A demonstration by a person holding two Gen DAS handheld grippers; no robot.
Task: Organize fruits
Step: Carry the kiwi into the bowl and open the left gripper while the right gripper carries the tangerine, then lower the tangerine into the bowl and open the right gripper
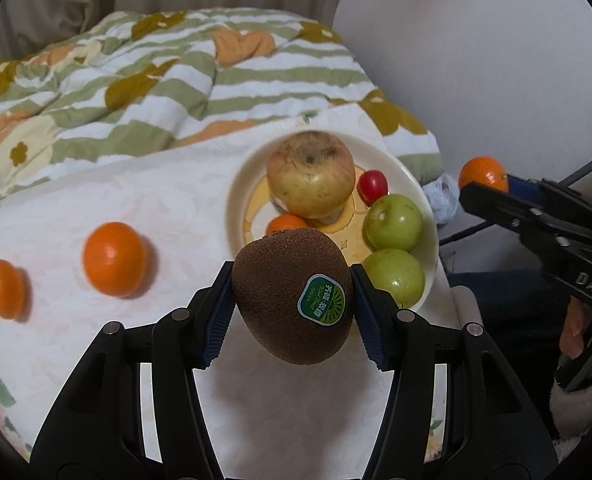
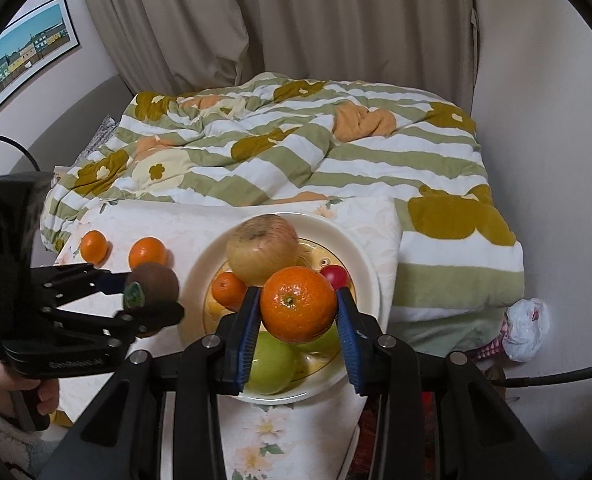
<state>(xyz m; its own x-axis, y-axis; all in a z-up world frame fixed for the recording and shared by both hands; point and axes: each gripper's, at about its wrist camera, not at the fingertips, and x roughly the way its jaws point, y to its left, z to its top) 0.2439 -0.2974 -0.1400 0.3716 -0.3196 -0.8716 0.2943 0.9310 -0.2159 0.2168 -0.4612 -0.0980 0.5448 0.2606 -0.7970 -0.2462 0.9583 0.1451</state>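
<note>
Left wrist view: we see our left gripper (image 1: 292, 300) pinching a brown kiwi (image 1: 292, 294) between its blue pads, the green sticker facing the camera, the fruit held in the air just at the near rim of the cream plate (image 1: 391, 156). In the right wrist view our right gripper (image 2: 297, 312) clamps a tangerine (image 2: 297, 304) between its pads, hanging over the near part of the same plate. On the plate we count a large yellowish apple (image 1: 311, 174), a small red fruit (image 1: 372, 186) just beside it, two green fruits (image 1: 393, 222) touching each other at the right side, and a small orange (image 1: 287, 224) partly hidden behind the kiwi. The plate rests on a pale floral cloth (image 1: 136, 200). Two more oranges lie on that cloth to the left of the plate, well apart from it: the nearer orange (image 1: 114, 258) and the farther orange (image 1: 4, 289), each on its own. Behind the cloth lies a rumpled quilt (image 1: 136, 80) with green stripes and flowers, with beige curtains (image 2: 296, 20) beyond it. A framed picture (image 2: 28, 52) hangs on the wall at the left, and a white plastic bag (image 2: 525, 328) sits low beside the quilt's right edge.
</note>
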